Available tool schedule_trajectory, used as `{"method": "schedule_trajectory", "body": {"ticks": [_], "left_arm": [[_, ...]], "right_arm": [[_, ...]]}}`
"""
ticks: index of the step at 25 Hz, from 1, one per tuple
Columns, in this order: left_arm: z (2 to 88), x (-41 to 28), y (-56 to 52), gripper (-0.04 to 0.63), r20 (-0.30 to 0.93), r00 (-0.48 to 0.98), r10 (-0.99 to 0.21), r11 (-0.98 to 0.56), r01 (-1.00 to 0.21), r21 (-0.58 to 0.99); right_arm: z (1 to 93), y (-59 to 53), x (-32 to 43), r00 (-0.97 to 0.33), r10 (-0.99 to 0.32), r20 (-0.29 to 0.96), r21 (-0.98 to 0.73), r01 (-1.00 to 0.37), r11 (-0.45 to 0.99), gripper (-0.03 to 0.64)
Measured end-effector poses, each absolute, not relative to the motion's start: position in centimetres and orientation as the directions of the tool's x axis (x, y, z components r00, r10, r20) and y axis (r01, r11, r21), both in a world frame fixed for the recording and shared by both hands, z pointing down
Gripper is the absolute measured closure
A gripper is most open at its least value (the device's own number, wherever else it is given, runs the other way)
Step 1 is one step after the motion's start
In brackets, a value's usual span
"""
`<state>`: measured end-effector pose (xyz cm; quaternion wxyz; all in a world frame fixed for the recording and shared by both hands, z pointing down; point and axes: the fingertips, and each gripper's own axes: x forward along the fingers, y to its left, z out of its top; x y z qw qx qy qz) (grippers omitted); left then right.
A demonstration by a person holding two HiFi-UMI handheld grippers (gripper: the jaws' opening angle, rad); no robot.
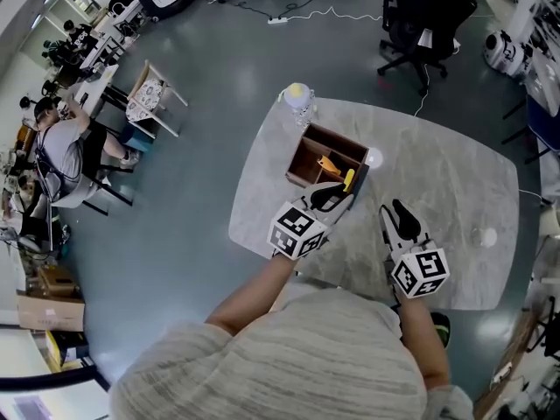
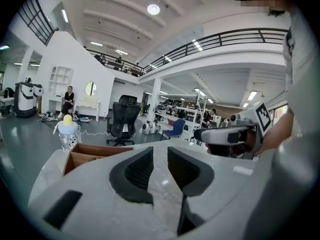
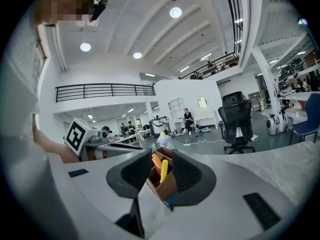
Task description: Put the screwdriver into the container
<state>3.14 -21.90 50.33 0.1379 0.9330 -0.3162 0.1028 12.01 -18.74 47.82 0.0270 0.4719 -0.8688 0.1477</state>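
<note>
Screwdriver with a yellow handle (image 1: 348, 180) stands handle-up in the open wooden compartment box (image 1: 296, 157), in the compartment at the corner nearest the person, beside an orange item (image 1: 328, 164) in the same box; its shaft is hidden below the rim. By this placement the task appears complete. The box sits on the pale marble-patterned desk (image 1: 437, 164), near a small clear bottle with a yellow cap (image 1: 297, 94) at the far edge. The left tool (image 1: 337, 195) is just beside the near corner of the box, jaws apart with only bare desk showing between them. The right tool (image 1: 395, 213) hovers to the right, well clear of the box, jaws likewise released and gripping nothing; the box and yellow handle appear beyond its gap, not inside it. Both tools point nearly level, which suggests a withdrawal posture rather than an approach.
</note>
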Motion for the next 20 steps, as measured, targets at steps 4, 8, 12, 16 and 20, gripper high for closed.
{"method": "schedule_trajectory", "body": {"ticks": [4,8,12,16,20], "left_arm": [[48.5,2.7,-20.5,0.532,0.201,0.797,-0.570,-0.767,-0.603,0.218],[47.5,3.2,-18.9,0.561,0.155,0.813,-0.561,-0.780,-0.582,0.230],[47.3,3.4,-17.6,0.569,0.144,0.820,-0.553,-0.783,-0.571,0.247],[47.6,4.0,-16.4,0.574,0.139,0.827,-0.544,-0.786,-0.561,0.260],[47.4,4.7,-15.2,0.575,0.129,0.841,-0.526,-0.798,-0.540,0.268]], "right_arm": [[46.7,-17.6,10.9,-0.602,-0.782,0.162,-0.217,-0.795,0.567,0.504],[45.8,-16.4,10.6,-0.645,-0.749,0.148,-0.202,-0.762,0.616,0.520],[44.8,-15.4,10.2,-0.677,-0.725,0.129,-0.188,-0.735,0.652,0.564],[44.7,-14.4,10.1,-0.701,-0.700,0.135,-0.176,-0.712,0.679,0.589],[44.3,-13.3,10.2,-0.720,-0.679,0.142,-0.146,-0.694,0.705,0.598]]}}
